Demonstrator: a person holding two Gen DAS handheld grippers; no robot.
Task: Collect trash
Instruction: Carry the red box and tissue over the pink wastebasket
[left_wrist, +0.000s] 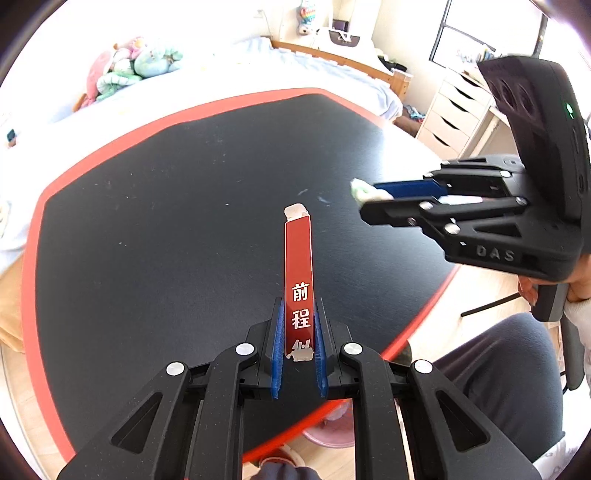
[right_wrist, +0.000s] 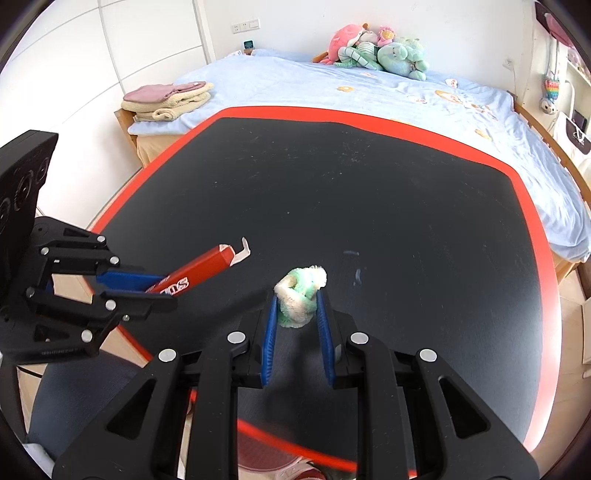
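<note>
Red carton (left_wrist: 298, 273), long and narrow, white characters on its face, sits between the blue pads of the left gripper (left_wrist: 299, 343). Fingers (left_wrist: 277, 347) narrow, clamped on its lower end; torn flap end sticks out forward over the counter (left_wrist: 166, 221). Carton is lifted off the surface, not touching it. In the right wrist view the same carton (right_wrist: 199, 267) juts out of the left gripper (right_wrist: 147, 286) at a slant, white flap at the far tip.

Crumpled green-and-white wad (right_wrist: 301, 297), tissue-like, is pinched between the right gripper (right_wrist: 297, 314) pads. Fingers (right_wrist: 269, 332) part-closed, pressing both sides of the wad; it bulges past the tips. In the left wrist view the wad (left_wrist: 364, 190) shows at the tip of the right gripper (left_wrist: 373, 203), held above the counter.

Both grippers point steeply down toward the black, red-edged counter, left one at the left side, right one to its right, well apart. A hand (left_wrist: 532, 291) and a white sleeve grip the right handle low at the frame's right; dark trouser leg (left_wrist: 509, 376) below it.

Behind the counter: bed (right_wrist: 369, 88) with light-blue sheet, plush toys (right_wrist: 376, 50) at its head, folded towels (right_wrist: 170, 98) on its left corner. White drawer unit (left_wrist: 452, 114) beyond the bed.
</note>
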